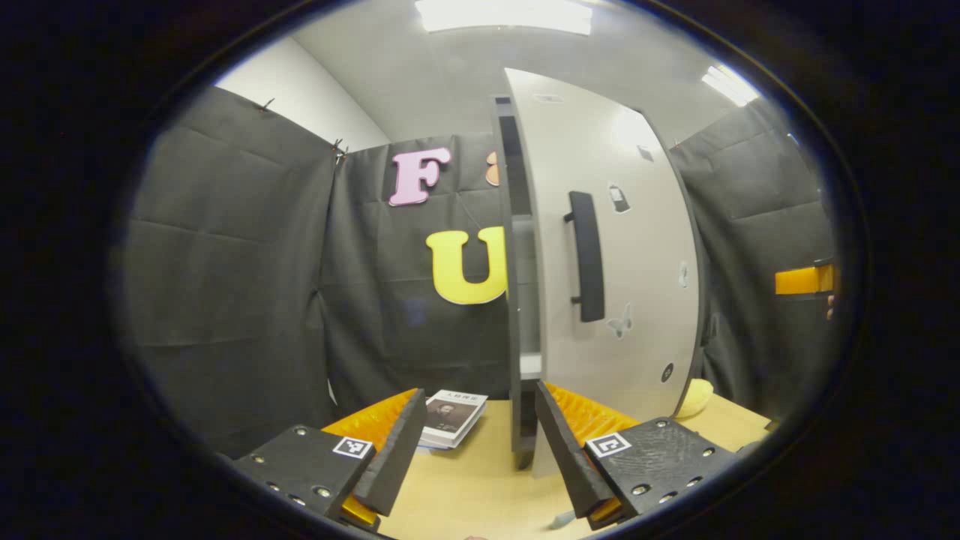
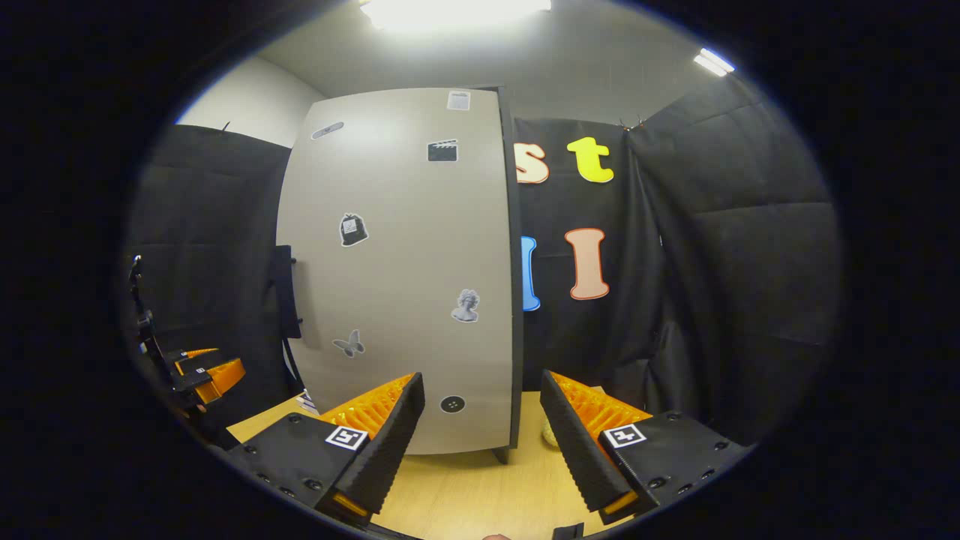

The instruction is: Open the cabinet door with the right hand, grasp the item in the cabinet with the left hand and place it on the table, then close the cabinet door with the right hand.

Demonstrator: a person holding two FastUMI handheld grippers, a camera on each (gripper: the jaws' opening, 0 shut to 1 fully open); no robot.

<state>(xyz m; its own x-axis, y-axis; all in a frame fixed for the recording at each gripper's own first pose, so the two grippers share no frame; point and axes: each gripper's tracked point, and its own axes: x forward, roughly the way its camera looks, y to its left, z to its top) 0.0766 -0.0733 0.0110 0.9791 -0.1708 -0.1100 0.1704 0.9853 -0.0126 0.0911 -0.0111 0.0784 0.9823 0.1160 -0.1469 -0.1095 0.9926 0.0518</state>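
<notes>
Though both ridged-padded hand-held grippers (image 1: 475, 435) (image 2: 481, 427) agape, empty: flat matte cabinet door (image 1: 622, 247), slim bar handle (image 1: 587, 256).

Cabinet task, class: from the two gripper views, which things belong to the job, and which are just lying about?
Belong to the job:
cabinet door, slightly ajar
door handle
book lying on the table, possibly the item taken out
left gripper, open
right gripper, open

Just lying about:
stickers on the door
pale yellow object beside the cabinet
</notes>
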